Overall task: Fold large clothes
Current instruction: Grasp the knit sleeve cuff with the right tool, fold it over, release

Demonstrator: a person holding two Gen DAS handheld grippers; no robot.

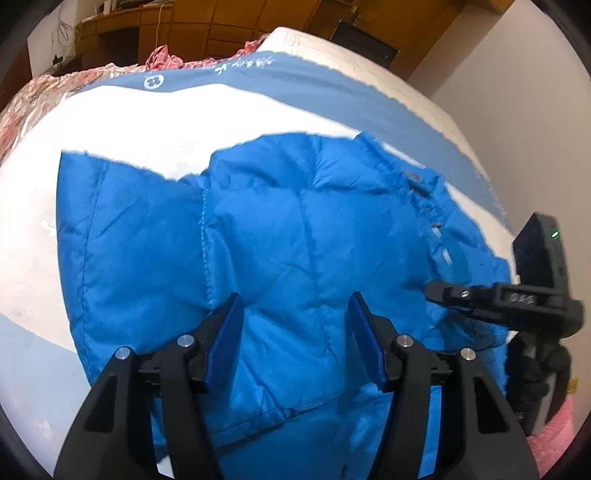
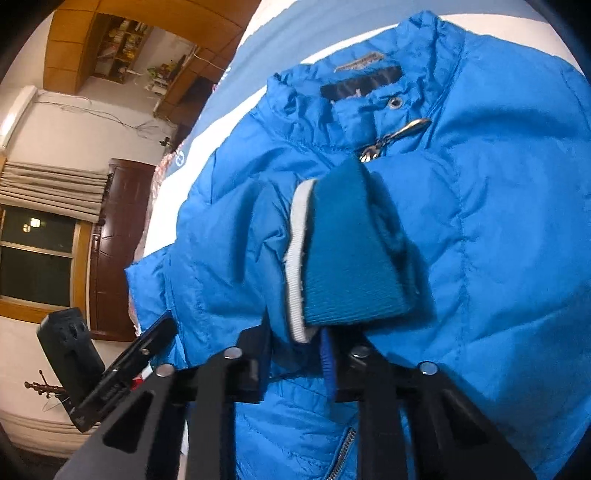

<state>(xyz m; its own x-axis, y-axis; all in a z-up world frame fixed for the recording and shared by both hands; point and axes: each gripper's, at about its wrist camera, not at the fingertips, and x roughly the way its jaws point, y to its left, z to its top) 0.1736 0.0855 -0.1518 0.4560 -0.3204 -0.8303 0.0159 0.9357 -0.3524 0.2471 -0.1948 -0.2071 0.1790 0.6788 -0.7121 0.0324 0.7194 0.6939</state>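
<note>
Centrally, a blue quilted down jacket [image 1: 295,229] is lying spread over a bed [image 1: 110,122], its collar [image 2: 354,74] and metal zip pull [image 2: 399,136] showing in the right wrist view. Judging by the puffy, stitched panels and the sheen of the shell, it is likely handling as a light, soft, compressible and rather slippery garment that is going to slump and slide instead of keeping a crease. The firmest places to take hold appear to be the ribbed knit cuff [image 2: 351,258] with its white edge, the hem and the seams, where the cloth is denser and less slick. The right claw [image 2: 295,362] is sitting nearly together on that cuff, pinching the sleeve end between its pads. The left claw [image 1: 295,339] is hovering with its jaws apart over the jacket body, nothing between its blue pads [image 1: 225,332]. No containers are appearing in either view. Outward, the bed is carrying a white and blue cover and a pink floral quilt [image 1: 48,99] at its far edge; wooden cabinets [image 1: 192,26] and a dark window [image 2: 37,254] are bordering the room.
</note>
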